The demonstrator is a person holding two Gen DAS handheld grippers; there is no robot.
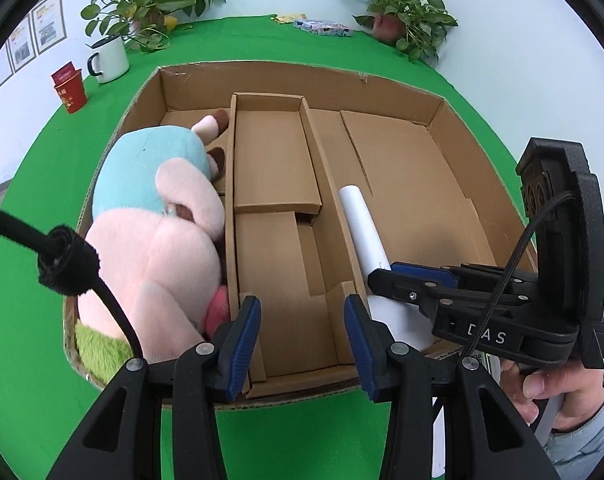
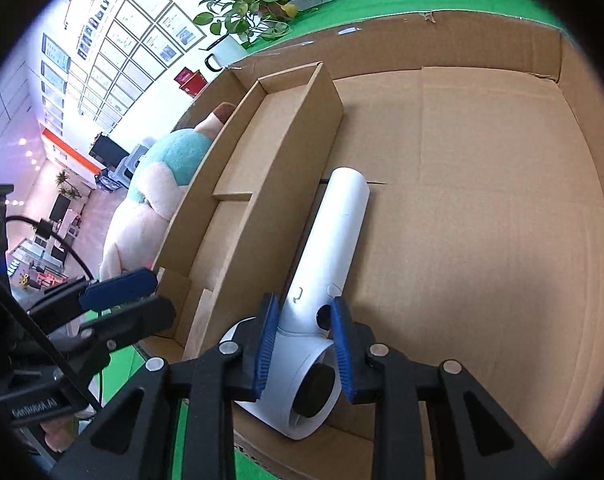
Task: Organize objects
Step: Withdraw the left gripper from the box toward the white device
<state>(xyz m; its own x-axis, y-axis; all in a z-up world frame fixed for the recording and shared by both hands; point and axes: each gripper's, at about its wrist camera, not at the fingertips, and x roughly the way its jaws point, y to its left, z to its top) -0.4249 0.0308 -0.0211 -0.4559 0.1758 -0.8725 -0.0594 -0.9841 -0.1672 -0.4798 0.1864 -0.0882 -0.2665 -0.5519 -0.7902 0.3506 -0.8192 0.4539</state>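
Note:
A white hair dryer (image 2: pixel 326 256) lies in the right compartment of the open cardboard box (image 1: pixel 382 76), its handle pointing to the far side; it also shows in the left wrist view (image 1: pixel 360 220). My right gripper (image 2: pixel 304 344) is shut on the hair dryer at the joint of handle and head. My right gripper also shows from the side in the left wrist view (image 1: pixel 406 280). A pink and blue plush toy (image 1: pixel 157 232) lies in the box's left compartment. My left gripper (image 1: pixel 302 344) is open and empty above the box's near edge, over the middle compartment.
A narrow cardboard divider tray (image 1: pixel 273 160) splits the box. On the green table (image 1: pixel 33 240) stand a white mug (image 1: pixel 109 58), a red cup (image 1: pixel 69 90), two potted plants (image 1: pixel 153 4) and a small packet (image 1: pixel 322 26) at the back.

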